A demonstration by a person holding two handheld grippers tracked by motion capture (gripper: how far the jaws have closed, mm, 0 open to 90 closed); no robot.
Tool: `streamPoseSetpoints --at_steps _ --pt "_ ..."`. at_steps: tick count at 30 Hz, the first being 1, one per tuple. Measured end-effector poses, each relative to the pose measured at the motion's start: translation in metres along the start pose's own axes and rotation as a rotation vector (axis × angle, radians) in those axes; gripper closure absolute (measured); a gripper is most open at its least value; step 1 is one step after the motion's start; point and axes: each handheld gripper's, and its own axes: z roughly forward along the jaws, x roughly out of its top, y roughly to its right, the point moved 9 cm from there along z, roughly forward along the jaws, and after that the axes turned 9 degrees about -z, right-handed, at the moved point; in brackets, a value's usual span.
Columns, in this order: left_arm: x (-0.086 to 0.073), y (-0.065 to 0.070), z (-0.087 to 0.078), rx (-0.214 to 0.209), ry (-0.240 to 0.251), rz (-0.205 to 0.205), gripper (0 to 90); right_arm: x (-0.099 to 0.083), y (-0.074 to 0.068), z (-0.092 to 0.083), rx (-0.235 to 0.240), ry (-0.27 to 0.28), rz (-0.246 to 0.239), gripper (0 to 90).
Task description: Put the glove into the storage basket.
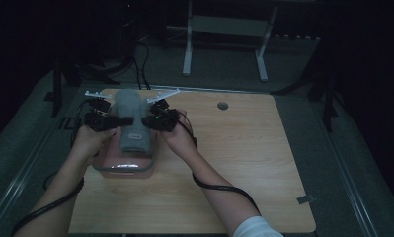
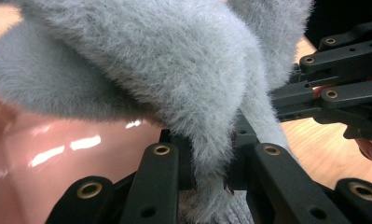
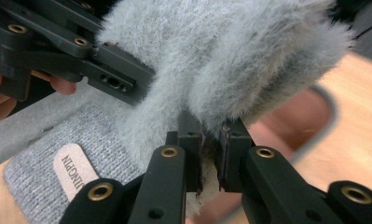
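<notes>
Near edge, high view: two forearms reach in over the pale wooden tabletop (image 1: 244, 163), black cables trailing.

Left gripper (image 2: 207, 175): jaws closed on a fold of the fluffy grey knitted garment (image 2: 174, 70), fuzz bulging out between them. Right gripper (image 3: 210, 158): jaws likewise pinched on the same garment's fuzzy edge.

Garment hangs between the two grippers, over a glossy pink rounded container with a grey rim (image 1: 123, 165) at the table's left. Its flat-knit part carries a small oval label (image 3: 74, 170).

Handling, by judgement: light, soft, limp; sags wherever unsupported, stretches under pull. Not fragile, not slippery; pile gives grip. Best taken at edges or cuff, two holds apart.

Beyond: white metal frame legs (image 1: 187, 54) on dark floor.
</notes>
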Motion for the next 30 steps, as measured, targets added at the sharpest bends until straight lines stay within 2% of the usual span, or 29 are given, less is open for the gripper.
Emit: streamPoseSetpoints --at_steps 1,4,7,8,10,11,12,14,15,16,20,22,23,28,30 --pt "-0.008 -0.012 0.006 0.012 -0.021 -0.019 78.7 -0.007 -0.004 0.019 0.005 -0.041 0.003 82.1" --pt "-0.021 -0.026 0.019 0.029 -0.055 -0.050 78.7 -0.020 -0.007 0.038 0.004 -0.096 -0.006 82.2" --pt "-0.028 -0.032 0.028 0.046 -0.081 -0.063 78.7 -0.033 -0.006 0.054 -0.008 -0.156 -0.002 82.3" --pt "-0.030 -0.035 0.034 0.054 -0.098 -0.068 78.7 -0.033 -0.006 0.054 -0.008 -0.156 -0.002 82.3" --pt "-0.034 -0.040 0.045 0.073 -0.129 -0.073 78.6 -0.042 -0.003 0.062 -0.019 -0.194 0.012 82.2" --pt "-0.034 -0.040 0.045 0.073 -0.129 -0.073 78.6 -0.046 -0.001 0.067 -0.028 -0.219 0.015 82.2" --pt "-0.036 -0.044 0.055 0.097 -0.160 -0.069 78.6 -0.051 0.001 0.071 -0.039 -0.249 0.019 82.2" --pt "-0.038 -0.047 0.061 0.108 -0.182 -0.067 78.5 -0.055 0.003 0.076 -0.054 -0.289 0.022 82.2" --pt "-0.038 -0.047 0.061 0.108 -0.182 -0.067 78.6 -0.055 0.003 0.076 -0.054 -0.289 0.022 82.2" --pt "-0.039 -0.049 0.066 0.115 -0.196 -0.074 78.5 -0.059 0.005 0.080 -0.068 -0.318 0.028 82.2" --pt "-0.042 -0.053 0.072 0.140 -0.217 -0.068 78.4 -0.063 0.006 0.086 -0.100 -0.363 0.022 81.9" --pt "-0.043 -0.053 0.074 0.147 -0.226 -0.064 78.2 -0.065 0.007 0.088 -0.100 -0.380 0.031 80.2" --pt "-0.045 -0.056 0.077 0.164 -0.240 -0.060 78.1 -0.066 0.007 0.089 -0.100 -0.387 0.037 79.4" --pt "-0.050 -0.062 0.084 0.210 -0.269 -0.032 76.7 -0.067 0.006 0.090 -0.106 -0.403 0.006 73.9" --pt "-0.051 -0.064 0.085 0.205 -0.261 -0.045 75.2 -0.067 0.005 0.090 -0.101 -0.397 -0.007 70.5"
